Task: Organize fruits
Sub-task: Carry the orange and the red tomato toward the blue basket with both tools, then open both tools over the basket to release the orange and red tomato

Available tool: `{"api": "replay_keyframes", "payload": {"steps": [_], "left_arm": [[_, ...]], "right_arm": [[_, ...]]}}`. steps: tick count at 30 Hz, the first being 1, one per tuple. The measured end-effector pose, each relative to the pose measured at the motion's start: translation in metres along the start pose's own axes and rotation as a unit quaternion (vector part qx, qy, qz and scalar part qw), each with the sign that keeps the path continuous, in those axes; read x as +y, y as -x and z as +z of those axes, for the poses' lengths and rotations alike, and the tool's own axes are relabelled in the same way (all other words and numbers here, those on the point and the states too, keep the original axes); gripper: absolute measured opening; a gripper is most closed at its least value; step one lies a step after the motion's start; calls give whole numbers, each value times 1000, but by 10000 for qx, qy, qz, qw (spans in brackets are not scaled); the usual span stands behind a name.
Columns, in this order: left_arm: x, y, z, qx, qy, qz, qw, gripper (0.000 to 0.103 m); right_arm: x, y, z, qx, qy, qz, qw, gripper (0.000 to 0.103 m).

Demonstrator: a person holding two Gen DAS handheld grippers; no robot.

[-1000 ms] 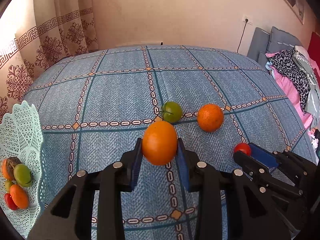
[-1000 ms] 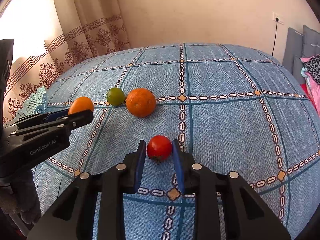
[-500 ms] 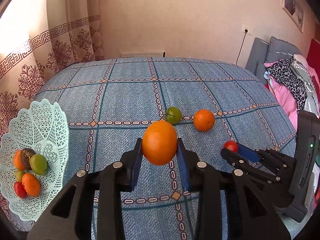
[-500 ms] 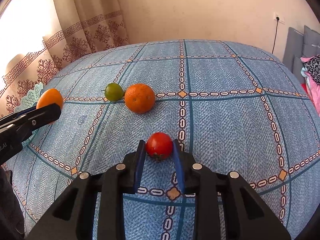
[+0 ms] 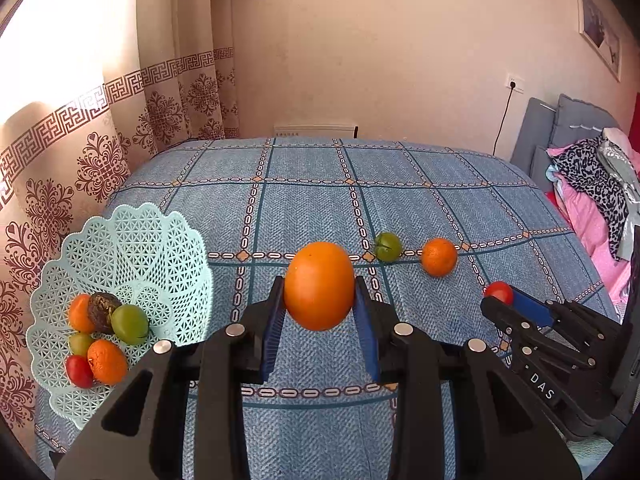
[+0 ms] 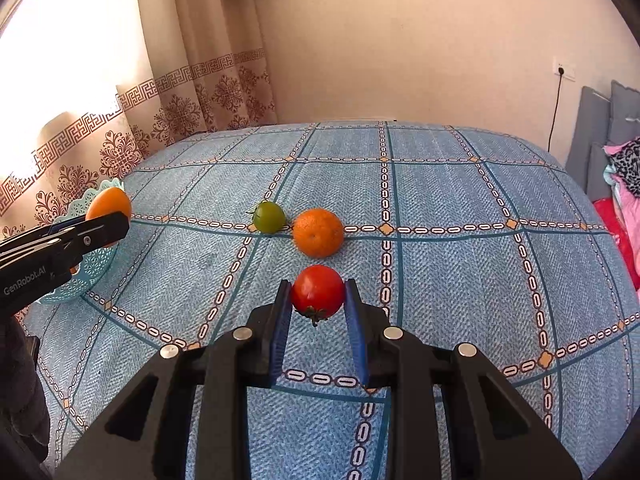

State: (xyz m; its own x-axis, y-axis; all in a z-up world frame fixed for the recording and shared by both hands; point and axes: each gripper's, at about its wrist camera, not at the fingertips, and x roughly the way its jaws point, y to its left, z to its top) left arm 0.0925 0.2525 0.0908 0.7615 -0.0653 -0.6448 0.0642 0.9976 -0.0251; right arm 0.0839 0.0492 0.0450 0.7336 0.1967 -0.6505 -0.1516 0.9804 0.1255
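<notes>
The left gripper (image 5: 319,312) pinches 1 smooth orange (image 5: 319,286) between its blue fingers (image 5: 273,332), at frame centre of the left wrist view and clear of the cloth below. The right gripper (image 6: 316,318) pinches 1 red tomato (image 6: 317,292) between its fingers (image 6: 280,332), stem downward; whether the tomato is lifted off the cloth cannot be told.

The surface (image 6: 480,260), covered by a blue checked cloth, shows a rounded far edge in the upper half of both views. A curtain (image 5: 100,140) borders it at upper left; a wall (image 5: 380,60) lies beyond. The far half of the surface is open, as is the strip between the left gripper and the basket.

The mint lattice basket (image 5: 132,240) sits at lower left of the left wrist view, by the left edge of the surface. It holds 6 fruits (image 5: 102,332): 2 orange, 2 green, 1 red, 1 dark brown.

On the cloth, 2 fruits remain, just beside each other: 1 green tomato (image 6: 269,216) and 1 rough orange (image 6: 318,232), above the right gripper's fingers.
</notes>
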Motion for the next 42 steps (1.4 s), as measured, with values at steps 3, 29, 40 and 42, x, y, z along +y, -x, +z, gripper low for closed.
{"api": "replay_keyframes", "payload": {"steps": [3, 29, 40, 42], "left_arm": [[10, 6, -1, -67, 42, 102, 9999, 34], [98, 37, -16, -382, 592, 745, 9947, 34], [139, 40, -23, -509, 973, 1144, 9873, 34], [145, 39, -24, -507, 1027, 1174, 9864, 34]], "right_arm": [[11, 6, 1, -83, 138, -3, 9999, 27], [103, 15, 17, -260, 1059, 29, 9940, 27], [159, 9, 33, -339, 1280, 544, 9897, 27], [170, 6, 37, -350, 1315, 650, 9886, 27]]}}
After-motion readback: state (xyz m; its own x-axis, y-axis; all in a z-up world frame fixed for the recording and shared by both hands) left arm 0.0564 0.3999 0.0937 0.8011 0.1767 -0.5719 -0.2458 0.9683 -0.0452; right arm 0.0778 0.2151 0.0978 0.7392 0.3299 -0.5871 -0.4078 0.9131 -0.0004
